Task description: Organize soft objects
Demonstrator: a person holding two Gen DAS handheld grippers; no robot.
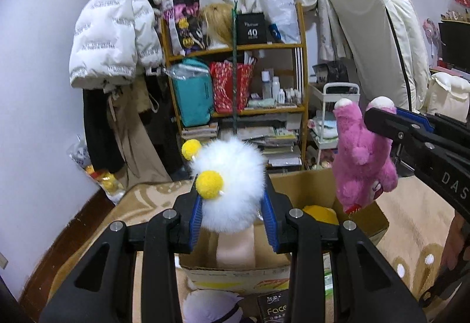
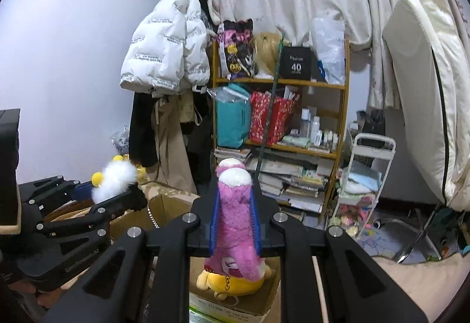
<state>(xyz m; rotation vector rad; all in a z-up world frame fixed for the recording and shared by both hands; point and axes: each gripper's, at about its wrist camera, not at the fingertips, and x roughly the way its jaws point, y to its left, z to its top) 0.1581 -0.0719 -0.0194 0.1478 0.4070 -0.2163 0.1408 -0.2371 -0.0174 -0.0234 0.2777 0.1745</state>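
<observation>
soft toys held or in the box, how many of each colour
white: 1, the fluffy ball with yellow pompoms, in the left gripper
pink: 1, the plush hanging head down from the right gripper
yellow: 1, the plush lying in the cardboard box
total: 3

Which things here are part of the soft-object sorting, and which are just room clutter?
In the job:
- white fluffy toy, held in the left claw
- pink plush, held in the right claw
- cardboard box below both
- yellow plush already in the box

Lying about:
- white puffer jacket
- wooden shelf
- white cart
</observation>
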